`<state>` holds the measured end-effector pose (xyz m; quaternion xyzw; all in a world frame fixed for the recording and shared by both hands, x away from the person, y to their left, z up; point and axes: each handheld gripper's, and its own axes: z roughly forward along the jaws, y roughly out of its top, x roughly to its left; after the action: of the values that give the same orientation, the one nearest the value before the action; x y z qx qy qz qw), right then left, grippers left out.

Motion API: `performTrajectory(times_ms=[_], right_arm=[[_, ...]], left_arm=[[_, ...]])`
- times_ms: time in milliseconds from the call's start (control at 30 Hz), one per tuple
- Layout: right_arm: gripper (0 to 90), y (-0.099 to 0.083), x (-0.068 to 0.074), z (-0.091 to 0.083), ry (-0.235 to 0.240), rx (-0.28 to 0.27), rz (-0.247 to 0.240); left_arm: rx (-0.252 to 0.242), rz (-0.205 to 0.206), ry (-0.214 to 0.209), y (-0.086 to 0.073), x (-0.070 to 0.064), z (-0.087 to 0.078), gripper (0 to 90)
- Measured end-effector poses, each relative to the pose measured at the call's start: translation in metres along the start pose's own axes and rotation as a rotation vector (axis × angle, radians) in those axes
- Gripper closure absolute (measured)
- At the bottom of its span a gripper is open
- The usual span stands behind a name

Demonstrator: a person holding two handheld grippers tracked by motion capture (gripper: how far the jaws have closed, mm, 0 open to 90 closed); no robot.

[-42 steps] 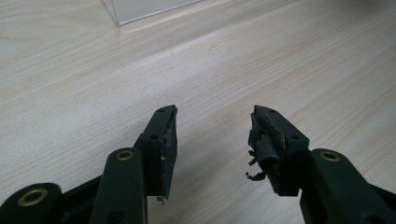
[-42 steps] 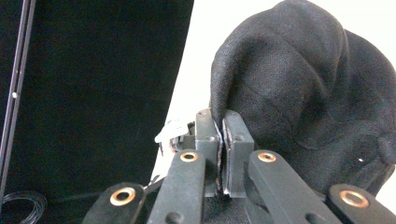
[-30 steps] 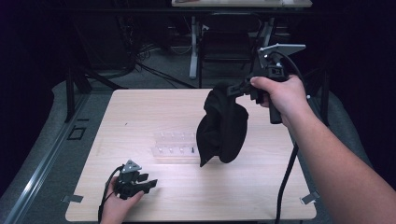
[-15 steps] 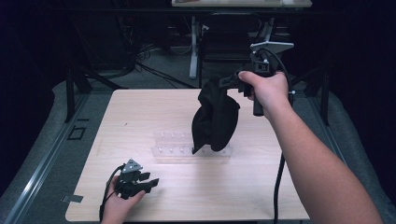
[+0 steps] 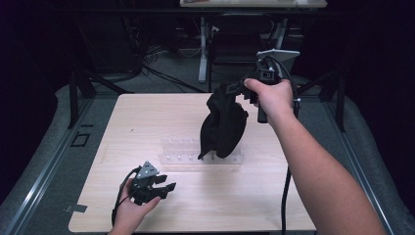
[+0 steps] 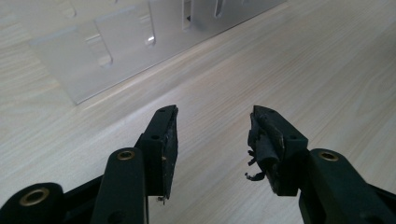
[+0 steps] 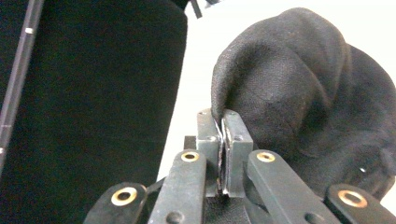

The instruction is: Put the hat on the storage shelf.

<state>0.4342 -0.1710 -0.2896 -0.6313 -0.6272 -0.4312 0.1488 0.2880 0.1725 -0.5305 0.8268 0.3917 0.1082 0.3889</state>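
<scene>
At desk's near-left: left hand-held gripper (image 5: 161, 188) low over the desk (image 5: 147, 117), jaws apart, empty | centre: clear rack (image 5: 181, 152) lying flat | right: right hand-held gripper (image 5: 234, 90) clamped on black cloth (image 5: 222, 127), which hangs above the rack, long axis vertical, tip down.

Cloth (image 5: 223, 126) hangs above rack (image 5: 181, 154), mid-table (image 5: 127, 117).

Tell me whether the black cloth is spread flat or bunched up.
Bunched up. The black cloth hangs in folds from the shut right gripper, above the clear plastic rack, not laid on the table.
</scene>
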Motion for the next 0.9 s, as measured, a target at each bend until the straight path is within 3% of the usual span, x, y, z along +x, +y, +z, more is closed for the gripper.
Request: performTrajectory(times_ms=[333,767,900], right_arm=[[86.9,-0.008,0.003,0.004,0.024,0.029,-0.028],[86.2,-0.015,0.009,0.013,0.042,0.059,-0.056],[86.1,-0.016,0.011,0.015,0.046,0.066,-0.063]], left_arm=[[-0.029,0.042,0.000,0.025,-0.012,0.001,54.5],[-0.051,0.055,0.003,0.040,-0.018,0.006,56.9],[-0.066,0.079,0.006,0.049,-0.023,0.005,58.4]])
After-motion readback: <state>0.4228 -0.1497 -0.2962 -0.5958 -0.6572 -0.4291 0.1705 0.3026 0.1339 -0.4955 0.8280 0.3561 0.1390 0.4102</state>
